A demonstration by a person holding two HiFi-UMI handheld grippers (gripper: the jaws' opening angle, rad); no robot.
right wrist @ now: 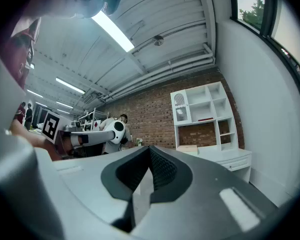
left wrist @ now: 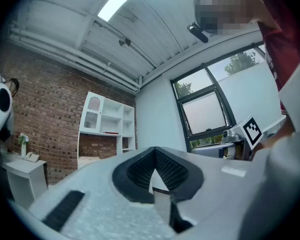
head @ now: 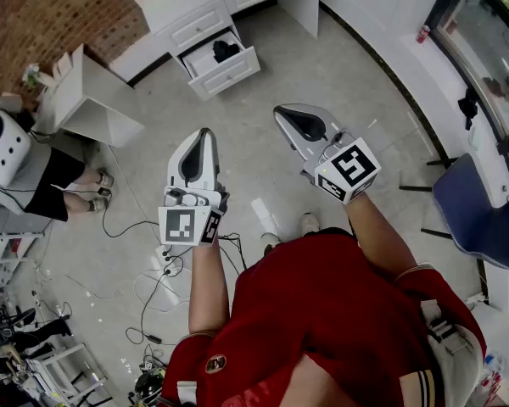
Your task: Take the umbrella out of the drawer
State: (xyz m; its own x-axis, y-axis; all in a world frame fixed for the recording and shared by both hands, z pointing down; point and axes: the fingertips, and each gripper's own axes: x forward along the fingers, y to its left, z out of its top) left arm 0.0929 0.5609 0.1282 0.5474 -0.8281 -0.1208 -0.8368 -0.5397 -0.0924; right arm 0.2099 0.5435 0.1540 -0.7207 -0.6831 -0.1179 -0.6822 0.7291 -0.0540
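No words or numbers I can actually read here. The closest thing is the black-and-white square code marker (head: 187,225) on the left gripper (head: 205,134), plus a second square code marker (head: 349,168) on the right gripper (head: 278,110). Both are just block patterns, no letters. There's also a small round crest (head: 215,364) on the red shirt (head: 322,303), near the sleeve, but it's way too tiny to make out any writing.
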